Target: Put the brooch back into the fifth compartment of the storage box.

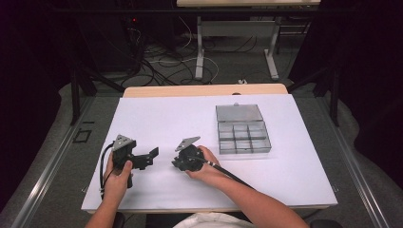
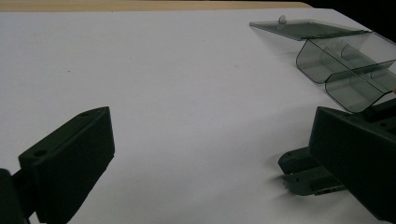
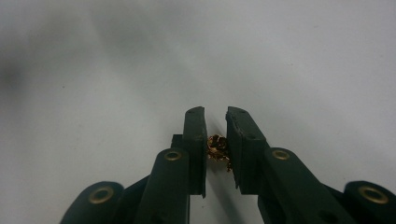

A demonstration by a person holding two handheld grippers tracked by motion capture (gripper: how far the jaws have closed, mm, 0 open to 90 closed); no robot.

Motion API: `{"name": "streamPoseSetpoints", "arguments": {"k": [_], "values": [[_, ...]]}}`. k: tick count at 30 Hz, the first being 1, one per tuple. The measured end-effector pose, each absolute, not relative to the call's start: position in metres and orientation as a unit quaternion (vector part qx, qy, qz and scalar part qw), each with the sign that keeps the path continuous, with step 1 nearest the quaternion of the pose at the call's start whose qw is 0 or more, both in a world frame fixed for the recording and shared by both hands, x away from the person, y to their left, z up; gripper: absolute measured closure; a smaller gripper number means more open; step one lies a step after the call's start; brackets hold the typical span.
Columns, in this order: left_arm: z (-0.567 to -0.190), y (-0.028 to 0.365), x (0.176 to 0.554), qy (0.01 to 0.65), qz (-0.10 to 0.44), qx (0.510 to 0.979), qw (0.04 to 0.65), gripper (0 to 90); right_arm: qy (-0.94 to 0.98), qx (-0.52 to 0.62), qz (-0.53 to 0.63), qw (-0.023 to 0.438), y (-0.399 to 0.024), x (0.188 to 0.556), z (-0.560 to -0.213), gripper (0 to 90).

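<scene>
Right gripper pinches gold bits; compartment box nearby.

Two grippers on the white sheet: left gripper with jaws spread wide, right gripper with jaws nearly together. One small clump of gold-coloured bits pinched between the right gripper's jaws; number of bits in it impossible to tell. One clear compartment box lying beyond and to the right of the right gripper, one lid swung open behind it. Nine compartments, three rows of three.
</scene>
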State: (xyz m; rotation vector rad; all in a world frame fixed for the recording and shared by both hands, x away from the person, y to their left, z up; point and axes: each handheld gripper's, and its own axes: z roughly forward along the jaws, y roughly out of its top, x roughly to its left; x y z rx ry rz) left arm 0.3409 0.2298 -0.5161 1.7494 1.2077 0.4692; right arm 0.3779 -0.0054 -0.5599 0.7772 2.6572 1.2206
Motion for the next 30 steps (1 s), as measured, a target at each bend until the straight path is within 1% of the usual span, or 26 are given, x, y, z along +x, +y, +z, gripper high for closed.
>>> {"name": "streamPoseSetpoints", "arguments": {"k": [4,6,8,13,15,30], "values": [[-0.516,0.23,0.341,0.492,0.192,0.711,0.464,0.5,0.871,0.275,0.404,0.051,-0.008,0.379,-0.557,78.6],[-0.516,0.23,0.341,0.492,0.191,0.711,0.464,0.5,0.869,0.275,0.407,0.058,-0.01,0.382,-0.556,78.7],[-0.516,0.23,0.341,0.492,0.191,0.711,0.464,0.5,0.861,0.291,0.413,0.052,-0.01,0.381,-0.555,78.7],[-0.516,0.23,0.341,0.492,0.19,0.711,0.464,0.4,0.863,0.29,0.411,0.054,-0.015,0.386,-0.553,78.7],[-0.516,0.23,0.341,0.492,0.19,0.711,0.465,0.5,0.857,0.308,0.41,0.046,-0.015,0.385,-0.551,78.7],[-0.516,0.23,0.341,0.493,0.189,0.712,0.464,0.5,0.829,0.36,0.426,0.046,-0.035,0.401,-0.539,78.7]]}}
